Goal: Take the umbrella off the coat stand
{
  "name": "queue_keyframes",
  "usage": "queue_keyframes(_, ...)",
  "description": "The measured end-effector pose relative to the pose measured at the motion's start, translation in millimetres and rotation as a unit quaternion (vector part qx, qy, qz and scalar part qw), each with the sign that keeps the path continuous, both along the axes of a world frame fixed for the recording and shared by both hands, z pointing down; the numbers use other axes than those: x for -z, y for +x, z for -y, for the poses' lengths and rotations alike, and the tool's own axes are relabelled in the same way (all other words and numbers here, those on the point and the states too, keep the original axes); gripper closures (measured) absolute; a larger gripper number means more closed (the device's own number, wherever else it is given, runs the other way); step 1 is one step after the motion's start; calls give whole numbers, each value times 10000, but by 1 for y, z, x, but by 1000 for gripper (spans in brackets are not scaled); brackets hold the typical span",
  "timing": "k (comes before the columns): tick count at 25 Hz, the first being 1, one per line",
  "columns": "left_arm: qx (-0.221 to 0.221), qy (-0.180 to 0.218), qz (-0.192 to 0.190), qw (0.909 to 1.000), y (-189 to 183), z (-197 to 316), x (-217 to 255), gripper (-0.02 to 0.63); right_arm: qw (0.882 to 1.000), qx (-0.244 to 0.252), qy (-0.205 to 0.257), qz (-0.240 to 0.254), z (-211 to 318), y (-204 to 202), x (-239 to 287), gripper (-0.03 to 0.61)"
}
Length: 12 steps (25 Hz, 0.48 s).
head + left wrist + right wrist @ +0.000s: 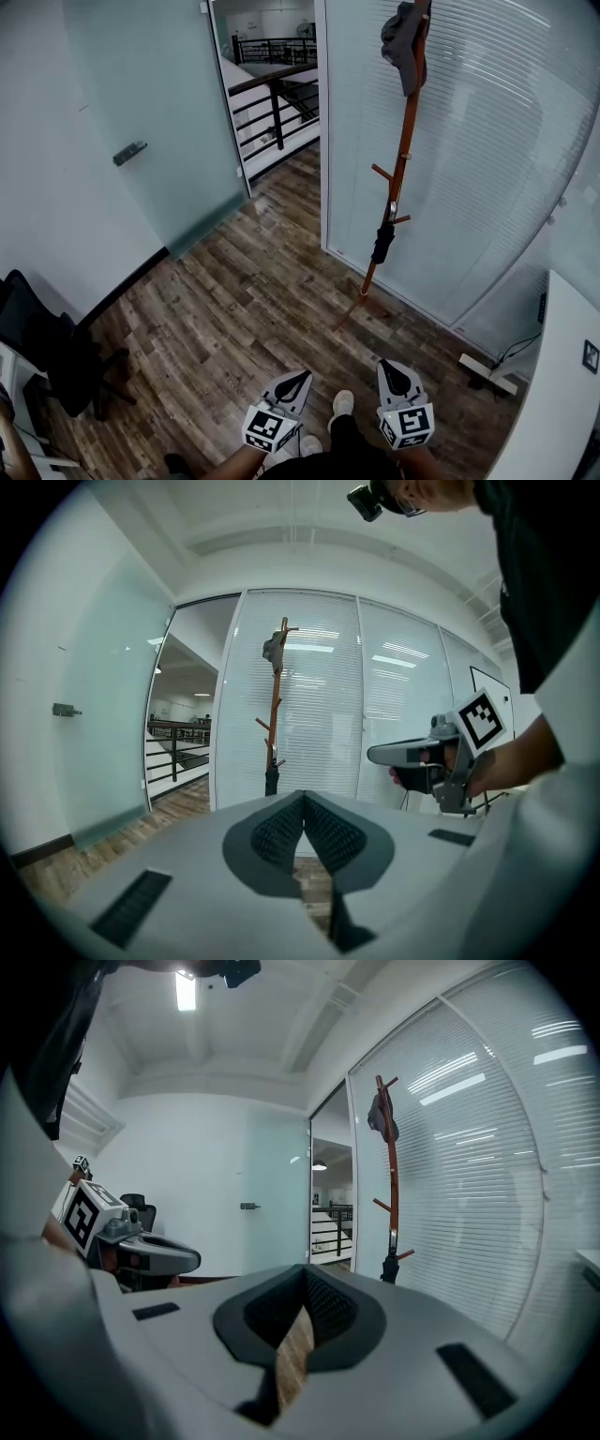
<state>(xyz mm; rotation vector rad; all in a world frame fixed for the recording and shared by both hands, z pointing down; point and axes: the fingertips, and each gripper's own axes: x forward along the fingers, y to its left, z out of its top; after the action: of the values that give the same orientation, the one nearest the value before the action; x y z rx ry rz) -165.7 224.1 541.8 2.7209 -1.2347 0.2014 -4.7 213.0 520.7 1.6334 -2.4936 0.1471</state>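
A tall brown wooden coat stand (405, 141) rises before the glass wall with blinds. A folded black umbrella (383, 242) hangs low on it, beside a peg. A grey cap (403, 42) hangs at the top. Both grippers are held close to the person's body, well short of the stand. My left gripper (302, 375) is shut with nothing in it, and so is my right gripper (389, 366). The left gripper view has the stand (276, 705) and umbrella (272, 780) far ahead. The umbrella (388, 1267) also shows far off in the right gripper view.
A frosted glass door with a handle (129, 153) stands to the left, next to an open doorway onto a black railing (277, 103). A black office chair (47, 347) is at the near left. A white desk edge (562, 375) is at the right.
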Motion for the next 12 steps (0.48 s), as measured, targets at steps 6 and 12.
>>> queue_keyframes(6,60,-37,125,9999,4,50,3,601,9999,105,-1,101,55,3,-2,572)
queue_keyframes(12,203,-89,178,9996,10,111,4,601,9998,127,90,157,113,17,5,572)
